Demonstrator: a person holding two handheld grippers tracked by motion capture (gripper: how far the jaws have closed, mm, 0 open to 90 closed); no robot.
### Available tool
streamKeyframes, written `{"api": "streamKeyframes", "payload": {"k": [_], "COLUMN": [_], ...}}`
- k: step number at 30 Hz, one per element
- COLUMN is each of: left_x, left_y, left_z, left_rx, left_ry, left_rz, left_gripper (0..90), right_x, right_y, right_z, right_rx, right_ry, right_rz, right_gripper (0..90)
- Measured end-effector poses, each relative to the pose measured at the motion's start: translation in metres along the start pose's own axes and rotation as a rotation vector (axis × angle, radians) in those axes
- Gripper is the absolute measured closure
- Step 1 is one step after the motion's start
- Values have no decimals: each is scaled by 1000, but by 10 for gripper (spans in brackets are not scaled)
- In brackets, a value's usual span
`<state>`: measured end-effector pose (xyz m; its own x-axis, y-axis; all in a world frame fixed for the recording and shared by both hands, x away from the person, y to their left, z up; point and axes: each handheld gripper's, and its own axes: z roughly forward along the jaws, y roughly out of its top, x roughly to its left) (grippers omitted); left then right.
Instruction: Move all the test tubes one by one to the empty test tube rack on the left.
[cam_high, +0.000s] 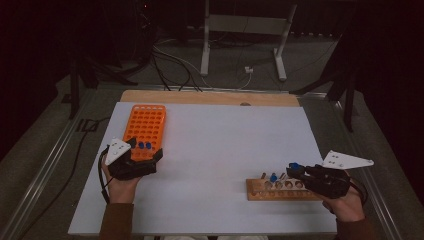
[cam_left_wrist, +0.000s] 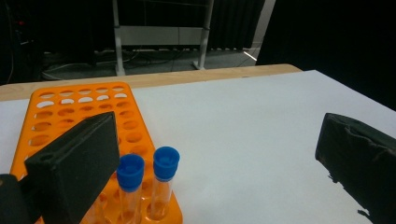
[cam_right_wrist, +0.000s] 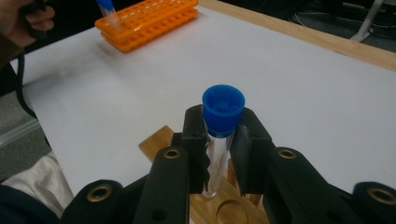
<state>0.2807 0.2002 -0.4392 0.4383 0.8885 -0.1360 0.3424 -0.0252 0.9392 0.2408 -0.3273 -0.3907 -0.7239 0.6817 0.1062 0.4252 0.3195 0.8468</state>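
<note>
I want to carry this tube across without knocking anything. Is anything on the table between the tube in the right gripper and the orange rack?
Nothing visible does. The right gripper holds the tube above the wooden rack; bare white table lies before the orange rack.

Dim lab: test-tube racks (cam_high: 146, 127), trailing floor cables (cam_high: 170, 62), white table (cam_high: 225, 145).

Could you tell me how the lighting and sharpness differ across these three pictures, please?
High view: dim, dark surroundings, white table top evenly lit. Left gripper view: the near black claw pad looks soft, the orange plastic tube rack sharper. Right gripper view: the blue-capped clear tube is crisp, the background softer.
</note>
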Motion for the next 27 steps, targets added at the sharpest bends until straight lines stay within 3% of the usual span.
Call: {"api": "streamKeyframes", "payload": {"k": [13, 27], "left_x": [1, -1], "left_y": [0, 2], "left_z": [-1, -2], "left_rx": [-7, -12], "left_ry": [5, -3], "left_rz": [-7, -9], "left_gripper": [8, 9], "right_x": [-6, -12], "right_y": [22, 31], "right_z": [-10, 0], "right_rx": [-20, -53], "right_ry": [-18, -52], "right_rz": [-3, 33], "right_gripper": [770, 769]}}
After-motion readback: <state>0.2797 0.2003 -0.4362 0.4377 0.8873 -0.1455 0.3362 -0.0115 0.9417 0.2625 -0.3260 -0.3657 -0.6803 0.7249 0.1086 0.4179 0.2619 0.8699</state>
